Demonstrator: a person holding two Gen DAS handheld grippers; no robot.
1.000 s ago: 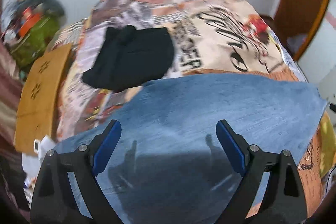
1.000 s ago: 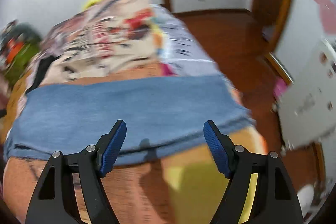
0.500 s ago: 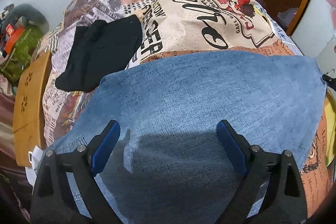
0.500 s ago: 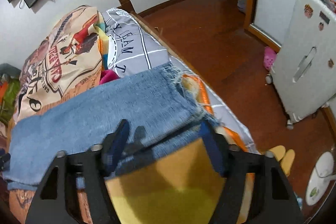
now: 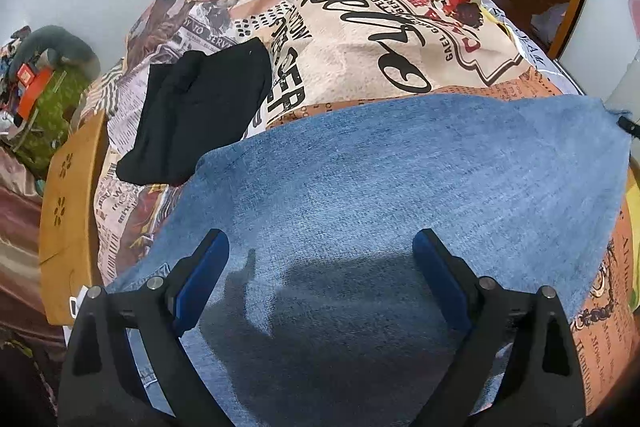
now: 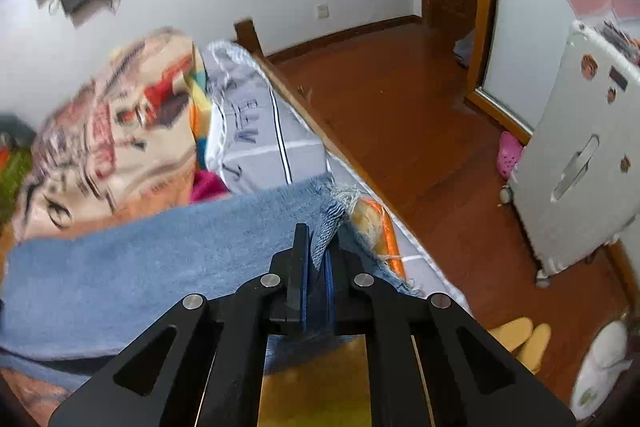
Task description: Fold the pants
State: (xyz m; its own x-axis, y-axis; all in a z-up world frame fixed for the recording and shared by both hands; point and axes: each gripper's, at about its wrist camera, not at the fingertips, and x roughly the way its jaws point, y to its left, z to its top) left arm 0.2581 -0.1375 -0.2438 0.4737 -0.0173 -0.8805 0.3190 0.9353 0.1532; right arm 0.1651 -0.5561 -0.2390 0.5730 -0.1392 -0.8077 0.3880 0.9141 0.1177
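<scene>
Blue denim pants (image 5: 400, 179) lie spread across a bed with a printed cover. My left gripper (image 5: 320, 267) is open and hovers just above the pants near their waist end, touching nothing. In the right wrist view the pants (image 6: 160, 259) stretch off to the left, and my right gripper (image 6: 316, 255) is shut on their frayed leg hem at the bed's right edge. The hem bunches up between the blue pads.
A folded black garment (image 5: 200, 115) lies on the bed beyond the pants. A wooden headboard (image 5: 68, 219) stands at the left. The bed's wooden edge (image 6: 304, 115), wood floor, a white suitcase (image 6: 580, 171) and slippers (image 6: 520, 339) are to the right.
My right gripper has moved right to the leg hem and closed on it. My left gripper has stayed open above the waist end, with the view shifting slightly.
</scene>
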